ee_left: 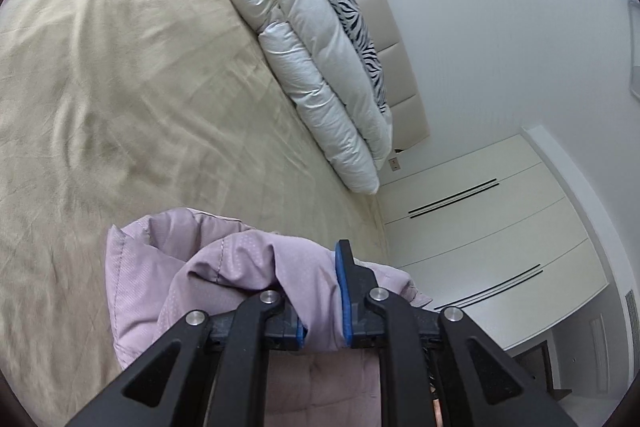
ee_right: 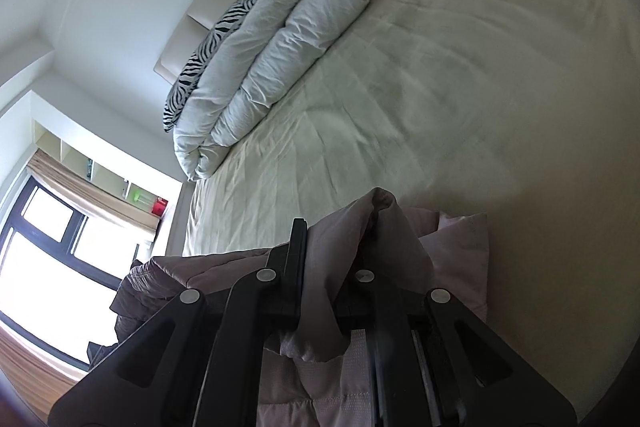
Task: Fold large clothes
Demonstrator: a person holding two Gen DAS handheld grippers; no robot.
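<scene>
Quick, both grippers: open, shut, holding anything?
Left gripper: shut on the lilac garment.
Right gripper: shut on the same garment.

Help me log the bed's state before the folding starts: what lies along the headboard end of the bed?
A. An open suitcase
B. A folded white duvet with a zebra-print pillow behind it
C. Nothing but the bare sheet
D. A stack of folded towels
B: a folded white duvet lies along the headboard, with a zebra-print pillow wedged between them.
</scene>
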